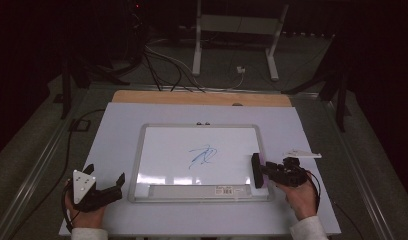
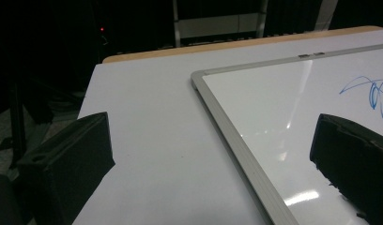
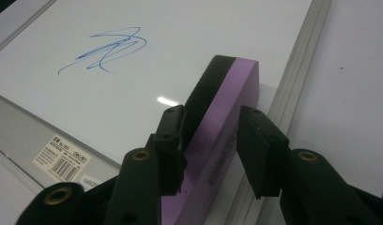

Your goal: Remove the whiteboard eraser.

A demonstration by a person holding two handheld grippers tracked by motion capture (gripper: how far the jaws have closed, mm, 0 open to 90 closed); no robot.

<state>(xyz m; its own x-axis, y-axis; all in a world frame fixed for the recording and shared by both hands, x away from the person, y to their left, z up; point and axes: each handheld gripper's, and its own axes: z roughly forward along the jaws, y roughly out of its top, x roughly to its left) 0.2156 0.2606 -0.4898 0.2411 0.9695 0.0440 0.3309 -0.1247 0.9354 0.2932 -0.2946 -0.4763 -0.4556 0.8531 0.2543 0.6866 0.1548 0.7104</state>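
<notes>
Purple-backed eraser (image 3: 222,117) sits clamped in the right gripper (image 3: 210,140) over the whiteboard (image 1: 142,150) — blue scribble (image 1: 202,156) inside its frame; left gripper (image 1: 104,180) gapes, holding nothing.

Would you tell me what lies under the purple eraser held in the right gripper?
Under the eraser, clamped by the right gripper, lie the whiteboard and its right frame edge; the strip directly beneath it is hidden.

A pale worktop (image 1: 117,130) carries a framed whiteboard (image 1: 202,150) and, to its right, what looks like a white marker (image 1: 303,153).
</notes>
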